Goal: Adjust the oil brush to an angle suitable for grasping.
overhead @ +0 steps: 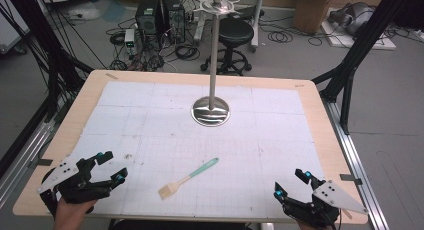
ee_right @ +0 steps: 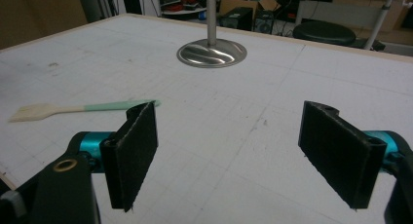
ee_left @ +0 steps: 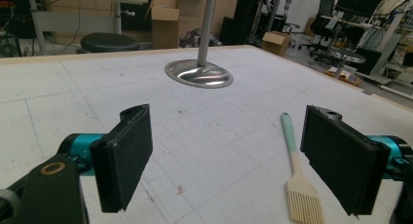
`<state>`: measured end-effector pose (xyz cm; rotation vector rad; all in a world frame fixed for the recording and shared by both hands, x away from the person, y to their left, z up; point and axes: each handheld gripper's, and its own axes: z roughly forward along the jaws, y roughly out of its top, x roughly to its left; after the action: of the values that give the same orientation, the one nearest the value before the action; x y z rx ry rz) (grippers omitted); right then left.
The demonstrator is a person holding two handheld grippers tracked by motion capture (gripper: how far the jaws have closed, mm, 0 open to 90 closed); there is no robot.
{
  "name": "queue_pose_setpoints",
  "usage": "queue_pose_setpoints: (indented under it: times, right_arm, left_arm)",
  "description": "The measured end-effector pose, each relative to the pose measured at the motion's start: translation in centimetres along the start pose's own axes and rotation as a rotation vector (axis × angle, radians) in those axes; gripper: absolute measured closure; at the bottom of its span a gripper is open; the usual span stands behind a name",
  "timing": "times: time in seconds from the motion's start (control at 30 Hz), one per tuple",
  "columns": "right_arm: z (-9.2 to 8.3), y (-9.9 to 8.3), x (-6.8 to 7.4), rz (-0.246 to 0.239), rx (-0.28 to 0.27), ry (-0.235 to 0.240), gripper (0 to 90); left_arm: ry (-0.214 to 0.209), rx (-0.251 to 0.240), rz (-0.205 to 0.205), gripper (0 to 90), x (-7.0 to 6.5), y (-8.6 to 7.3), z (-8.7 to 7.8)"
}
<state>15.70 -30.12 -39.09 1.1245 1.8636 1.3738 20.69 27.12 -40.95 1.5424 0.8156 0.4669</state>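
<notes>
Mint-handled brush [overhead: 189, 178], bearing no readable writing, lies between the left claw [overhead: 112, 167] and right claw [overhead: 290, 184], both wide and empty.

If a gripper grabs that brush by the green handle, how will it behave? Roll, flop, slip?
The brush lies flat on the table. It is small and slim, so probably light. Its handle looks flattish, so it should slide or pivot when nudged, not roll. The bristles would likely flex, while the handle probably stays stiff. Its smooth green end may slip between pads.
</notes>
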Motion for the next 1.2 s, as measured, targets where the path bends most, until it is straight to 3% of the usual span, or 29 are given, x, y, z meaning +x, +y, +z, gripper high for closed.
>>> queue_pose_setpoints:
  times: [0.37,0.47,0.63,0.87,1.2]
  right_arm:
    - [-0.1,-0.1,0.2,0.0,0.001,-0.001,20.6]
    - [-0.2,-0.1,0.3,0.001,-0.002,-0.007,20.6]
    - [-0.3,0.1,0.5,0.002,-0.001,-0.013,20.6]
    - [-0.3,0.0,0.4,0.003,0.0,-0.016,20.6]
    - [0.1,0.1,0.6,-0.008,0.01,-0.01,20.6]
  left_arm:
    - [-0.018,0.01,0.008,19.7,-1.0,0.5,0.9]
    - [-0.038,0.032,0.028,20.3,-1.7,0.8,1.6]
    - [-0.063,0.059,0.024,20.9,-2.7,1.0,2.6]
    - [-0.132,0.108,0.05,22.5,-4.7,1.7,4.8]
    - [-0.153,0.163,0.06,22.6,-5.7,1.6,6.1]
